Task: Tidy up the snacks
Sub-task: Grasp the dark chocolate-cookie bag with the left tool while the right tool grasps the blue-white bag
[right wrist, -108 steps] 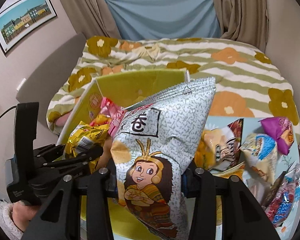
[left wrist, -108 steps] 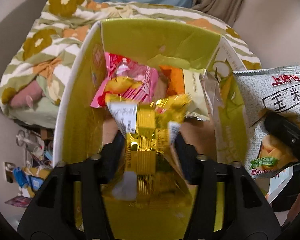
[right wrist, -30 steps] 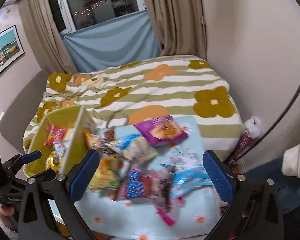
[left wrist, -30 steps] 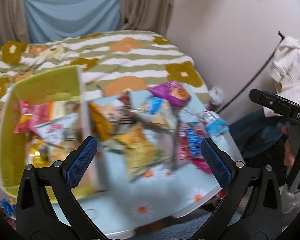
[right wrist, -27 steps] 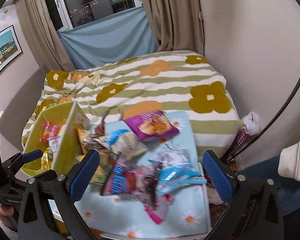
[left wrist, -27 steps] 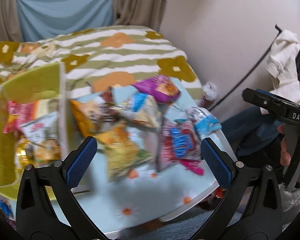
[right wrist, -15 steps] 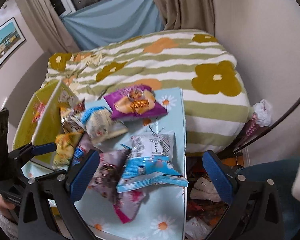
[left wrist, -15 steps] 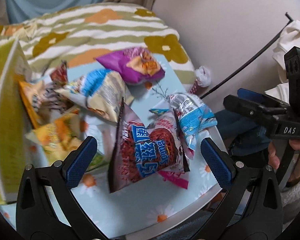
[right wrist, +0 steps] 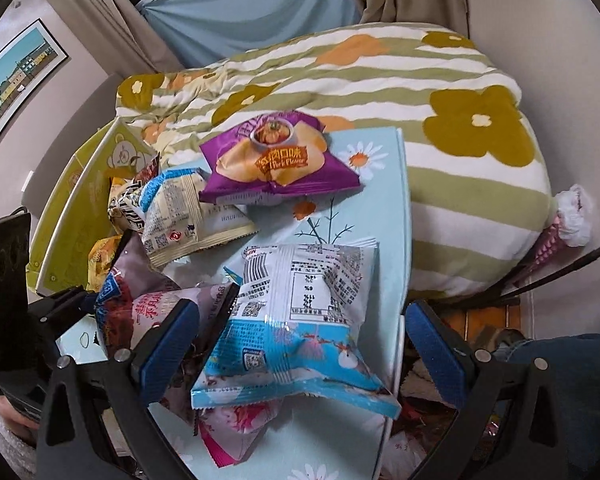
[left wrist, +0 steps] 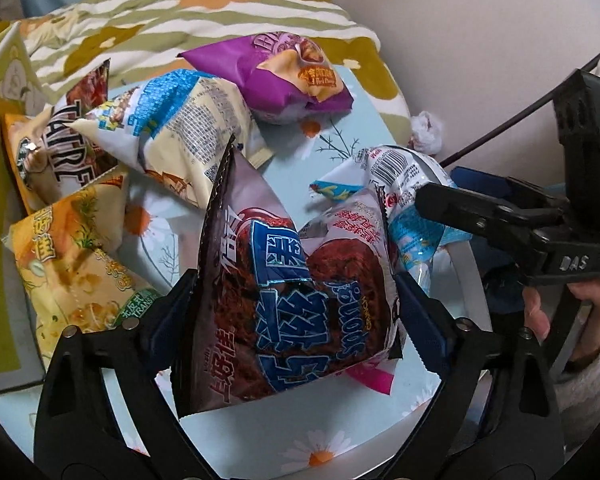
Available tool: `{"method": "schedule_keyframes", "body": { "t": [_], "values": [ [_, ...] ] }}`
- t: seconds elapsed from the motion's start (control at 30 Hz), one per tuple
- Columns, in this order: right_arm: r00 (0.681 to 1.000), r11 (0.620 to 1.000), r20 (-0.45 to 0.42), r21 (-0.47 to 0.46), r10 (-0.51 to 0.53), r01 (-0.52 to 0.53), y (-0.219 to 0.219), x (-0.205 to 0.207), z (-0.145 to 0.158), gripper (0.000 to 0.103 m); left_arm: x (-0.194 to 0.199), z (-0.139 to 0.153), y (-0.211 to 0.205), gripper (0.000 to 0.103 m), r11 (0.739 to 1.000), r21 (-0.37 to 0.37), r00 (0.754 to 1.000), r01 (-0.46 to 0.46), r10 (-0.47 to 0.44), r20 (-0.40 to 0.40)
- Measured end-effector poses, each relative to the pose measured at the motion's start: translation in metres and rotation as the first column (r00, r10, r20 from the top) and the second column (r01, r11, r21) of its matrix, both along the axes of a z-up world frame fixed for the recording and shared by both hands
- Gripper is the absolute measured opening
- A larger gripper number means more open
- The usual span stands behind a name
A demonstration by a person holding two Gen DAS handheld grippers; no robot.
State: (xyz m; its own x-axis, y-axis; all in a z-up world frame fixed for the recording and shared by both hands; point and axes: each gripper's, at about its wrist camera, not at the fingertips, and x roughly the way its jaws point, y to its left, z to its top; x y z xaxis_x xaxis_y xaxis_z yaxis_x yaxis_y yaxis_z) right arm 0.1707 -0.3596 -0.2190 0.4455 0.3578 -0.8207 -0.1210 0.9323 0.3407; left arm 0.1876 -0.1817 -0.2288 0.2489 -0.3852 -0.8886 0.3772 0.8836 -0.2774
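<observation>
A dark red bag with blue lettering [left wrist: 296,280] stands on edge on the light blue daisy table [left wrist: 332,420]. My left gripper [left wrist: 294,316] straddles it. Its jaws are closing and the pads sit right at the bag's sides without squeezing it. My right gripper [right wrist: 300,350] is open around a blue-and-white bag [right wrist: 300,312], with a gap at each pad. That bag lies flat on other packets near the table's right edge. The left wrist view shows the right gripper's fingers [left wrist: 480,208] beside the same bag [left wrist: 408,184].
A purple bag [right wrist: 276,160], a cream-and-blue bag [right wrist: 180,208] and a yellow bag [left wrist: 72,260] lie farther back on the table [right wrist: 380,184]. A yellow-green box [right wrist: 72,208] stands at the left. The flowered bed [right wrist: 420,80] lies behind, with floor clutter to the right.
Both grippers came away from the box without their earlier packets. They have since sunk toward the table. The left's jaws narrowed around the dark red bag; the right came over the blue-and-white bag.
</observation>
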Motion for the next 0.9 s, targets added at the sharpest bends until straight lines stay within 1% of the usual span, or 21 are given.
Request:
{"method": "schedule_keyframes", "body": {
  "t": [0.03,0.07,0.2,0.3,0.43,0.67,0.77,0.83,0.9],
  "values": [
    [1.0,1.0,-0.003,0.004,0.002,-0.002,0.001,0.001,-0.002,0.103,0.0,0.001,0.0,0.082,1.0,0.002,1.0,-0.001,0.001,0.005],
    [1.0,1.0,-0.006,0.008,0.005,-0.004,0.001,0.002,-0.003,0.103,0.001,0.001,0.0,0.078,1.0,0.007,1.0,0.0,0.0,0.005],
    [1.0,1.0,-0.02,0.011,0.024,-0.024,0.005,0.008,-0.009,0.102,0.001,0.001,0.002,0.075,1.0,0.014,1.0,0.007,-0.007,0.005],
    [0.999,0.999,-0.033,0.008,0.035,-0.035,0.006,0.011,-0.013,0.1,0.0,0.005,0.004,0.074,1.0,0.029,1.0,-0.005,0.004,0.015],
    [0.998,0.999,-0.047,0.009,0.046,-0.046,0.009,0.014,-0.016,0.099,-0.002,0.011,0.01,0.074,0.998,0.049,0.999,-0.031,0.03,0.026],
    [0.995,0.997,-0.069,-0.008,0.076,-0.077,0.015,0.02,-0.023,0.094,-0.003,0.013,0.025,0.074,0.995,0.052,0.997,-0.08,0.079,0.022],
    [0.992,0.995,-0.085,-0.019,0.092,-0.094,0.02,0.023,-0.028,0.085,-0.005,0.014,0.031,0.074,0.994,0.049,0.995,-0.096,0.096,0.021],
    [0.99,0.995,-0.102,-0.027,0.097,-0.101,0.022,0.024,-0.033,0.077,-0.005,0.015,0.032,0.074,0.993,0.046,0.994,-0.107,0.106,0.021],
    [0.989,0.994,-0.105,-0.033,0.102,-0.106,0.024,0.024,-0.035,0.075,-0.005,0.015,0.032,0.074,0.993,0.044,0.994,-0.112,0.111,0.023]
  ]
}}
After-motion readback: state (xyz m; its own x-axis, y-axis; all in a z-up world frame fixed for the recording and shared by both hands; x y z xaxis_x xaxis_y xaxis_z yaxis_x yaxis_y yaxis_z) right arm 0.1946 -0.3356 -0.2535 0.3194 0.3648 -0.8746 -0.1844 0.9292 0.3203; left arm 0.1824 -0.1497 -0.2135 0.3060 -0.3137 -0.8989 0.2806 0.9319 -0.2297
